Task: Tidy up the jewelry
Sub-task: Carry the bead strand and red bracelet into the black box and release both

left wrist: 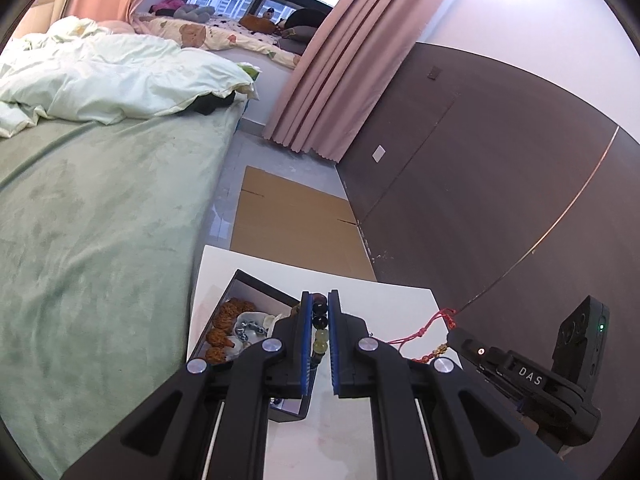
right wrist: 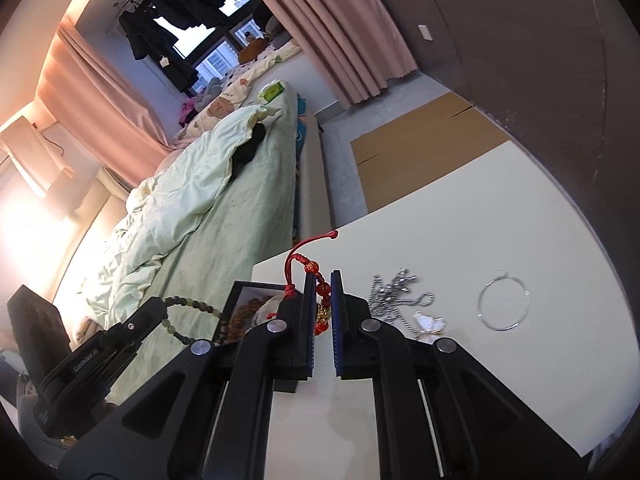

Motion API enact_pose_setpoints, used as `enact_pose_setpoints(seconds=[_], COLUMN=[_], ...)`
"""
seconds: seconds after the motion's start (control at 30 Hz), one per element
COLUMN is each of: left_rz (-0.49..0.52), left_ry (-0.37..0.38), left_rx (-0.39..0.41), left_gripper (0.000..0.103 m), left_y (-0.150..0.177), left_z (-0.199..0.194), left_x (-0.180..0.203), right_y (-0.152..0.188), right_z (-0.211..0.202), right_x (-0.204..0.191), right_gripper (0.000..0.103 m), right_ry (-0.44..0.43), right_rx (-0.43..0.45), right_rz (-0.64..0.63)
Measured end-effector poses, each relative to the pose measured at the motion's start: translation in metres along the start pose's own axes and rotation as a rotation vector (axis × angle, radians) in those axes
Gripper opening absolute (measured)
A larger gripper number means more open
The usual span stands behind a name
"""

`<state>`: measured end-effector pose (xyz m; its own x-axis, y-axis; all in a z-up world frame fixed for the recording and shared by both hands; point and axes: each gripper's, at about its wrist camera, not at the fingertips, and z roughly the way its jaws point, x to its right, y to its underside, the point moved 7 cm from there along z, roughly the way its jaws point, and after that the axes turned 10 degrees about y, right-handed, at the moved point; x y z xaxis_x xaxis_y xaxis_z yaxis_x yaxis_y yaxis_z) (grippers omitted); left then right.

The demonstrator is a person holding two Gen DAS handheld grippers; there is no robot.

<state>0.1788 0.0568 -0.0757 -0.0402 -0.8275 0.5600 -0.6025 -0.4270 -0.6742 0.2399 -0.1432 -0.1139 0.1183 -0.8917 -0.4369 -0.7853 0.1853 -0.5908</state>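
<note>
- My left gripper (left wrist: 320, 334) is clamped on a bead bracelet (left wrist: 321, 326) of dark and pale green beads, lifted above the white table (left wrist: 392, 300) at the edge of an open box (left wrist: 256, 280).
- My right gripper (right wrist: 322, 304) is clamped on a red cord charm (right wrist: 322, 290) with red beads and a gold piece; its knotted cord arcs up free of the pads.
- Risk: I pinch each piece at only a few beads, so a quick swing could, I judge, let a strand slip out and drop to the floor beside the bed (left wrist: 100, 200).
- Risk: the two grippers hang close together; the loose red cord could snag on the bead loop or on the box wall.
- The dark box with a pale inside sits on the table's left part. It holds knobbly brown seed beads (left wrist: 224, 328), a short silver chain (left wrist: 250, 330) and a whitish piece I cannot identify.
- Not yet boxed, lying on the table to the right: a tangled silver chain (right wrist: 394, 292), a small pale ornament (right wrist: 430, 325) touching it, and a thin wire ring (right wrist: 505, 304) well apart.
</note>
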Motion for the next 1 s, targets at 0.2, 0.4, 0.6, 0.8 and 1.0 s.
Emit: enact_pose_setpoints(seconds=[0.2,0.4,0.6,0.8,1.0], left_rz=[-0.080,-0.137,-0.147,-0.127,-0.117], left_ry=[0.014,-0.036,-0.062,-0.090,-0.106], left_rx=[0.002,0.027,0.023,0.046,0.029], left_gripper=[0.016,0.018,0.018,0.060,0.060], left_y=[-0.002,-0.010,-0.012,-0.015,-0.013], left_z=[0.008,0.003,0.003,0.000,-0.001], left_x=[-0.014,-0.035,-0.041,-0.040,-0.041], right_y=[0.006,0.009,0.013,0.024,0.022], right_z=[0.011,0.021,0.030,0.059,0.063], right_x=[-0.013,-0.030,-0.054,-0.076,-0.058], right_gripper=[0.008,0.008,0.008,0.021,0.065], right_ry=[-0.022,-0.075,-0.126,-0.182,-0.152], right_rx=[-0.022,-0.047,-0.057,-0.147,-0.159], right_rz=[-0.002,-0.012,-0.043,-0.059,0.021])
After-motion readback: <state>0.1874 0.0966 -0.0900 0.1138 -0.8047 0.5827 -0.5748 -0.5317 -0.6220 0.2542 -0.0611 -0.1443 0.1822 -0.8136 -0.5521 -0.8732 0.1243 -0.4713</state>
